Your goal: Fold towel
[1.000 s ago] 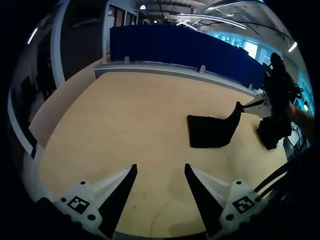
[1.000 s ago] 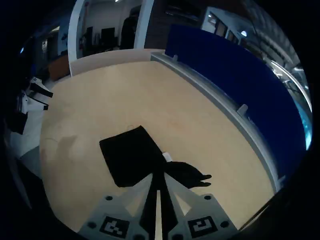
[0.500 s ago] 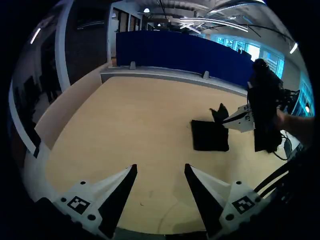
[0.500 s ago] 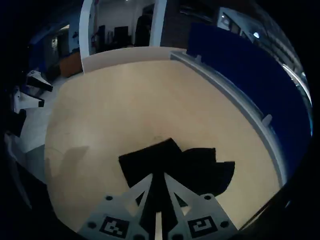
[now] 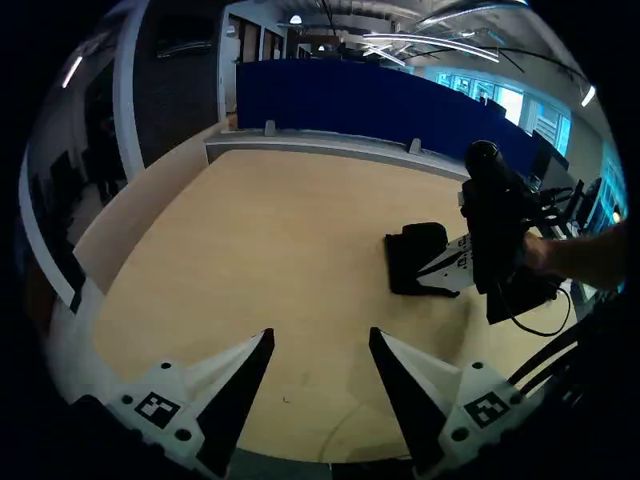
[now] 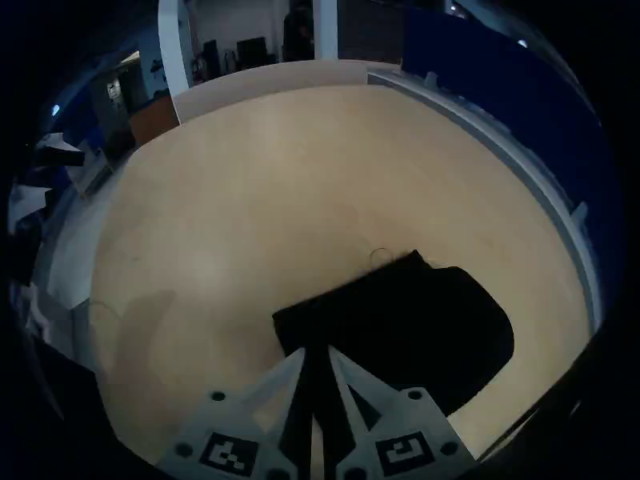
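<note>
Open office room; light wooden worktop, bounded at far edge by dark blue partition panel. Left tool in foreground above bare worktop, fingers spread wide, holding nothing. Black cloth towel lies on worktop toward right, well apart from left tool, one edge rolled over in rounded fold. Right tool, held by hand, meets towel's near edge. Right gripper view: right tool narrow, fingers nearly together, black cloth pinched between them; towel spreads just ahead on worktop.
</note>
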A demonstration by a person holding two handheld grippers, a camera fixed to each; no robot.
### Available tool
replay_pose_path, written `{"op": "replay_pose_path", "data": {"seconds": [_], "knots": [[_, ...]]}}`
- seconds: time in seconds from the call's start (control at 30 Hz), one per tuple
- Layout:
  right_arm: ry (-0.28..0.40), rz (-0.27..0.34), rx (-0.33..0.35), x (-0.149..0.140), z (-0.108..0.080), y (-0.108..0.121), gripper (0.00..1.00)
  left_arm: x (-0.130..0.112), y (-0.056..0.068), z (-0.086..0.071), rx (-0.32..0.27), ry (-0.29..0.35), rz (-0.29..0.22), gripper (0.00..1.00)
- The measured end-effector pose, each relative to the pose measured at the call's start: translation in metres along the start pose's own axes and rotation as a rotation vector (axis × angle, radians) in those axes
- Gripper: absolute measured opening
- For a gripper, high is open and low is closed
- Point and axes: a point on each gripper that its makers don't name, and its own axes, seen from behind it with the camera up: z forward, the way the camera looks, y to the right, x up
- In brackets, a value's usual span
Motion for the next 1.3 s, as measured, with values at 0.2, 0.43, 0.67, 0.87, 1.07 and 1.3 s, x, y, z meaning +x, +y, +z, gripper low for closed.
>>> {"op": "replay_pose_path", "data": {"seconds": [0.2, 0.43, 0.67, 0.87, 1.07, 1.3], "knots": [[0.017, 0.028, 0.006, 0.003, -0.005, 0.002, 0.08, 0.004, 0.001, 0.002, -0.003, 0.0, 0.002, 0.88], [0.057, 0.035, 0.01, 0.006, -0.021, 0.003, 0.46, 0.004, 0.003, 0.004, 0.0, 0.0, 0.009, 0.88], [0.073, 0.045, -0.033, 0.002, -0.035, 0.013, 0.73, 0.002, 0.008, 0.007, -0.007, -0.003, 0.015, 0.88], [0.073, 0.07, -0.049, -0.006, -0.042, 0.017, 0.73, 0.003, 0.012, 0.007, -0.014, -0.002, 0.022, 0.88], [0.06, 0.1, -0.067, -0.027, -0.051, 0.017, 0.73, 0.005, 0.015, 0.008, -0.017, -0.001, 0.029, 0.87], [0.039, 0.145, -0.094, -0.058, -0.061, 0.017, 0.73, 0.004, 0.019, 0.012, -0.024, -0.003, 0.03, 0.87]]}}
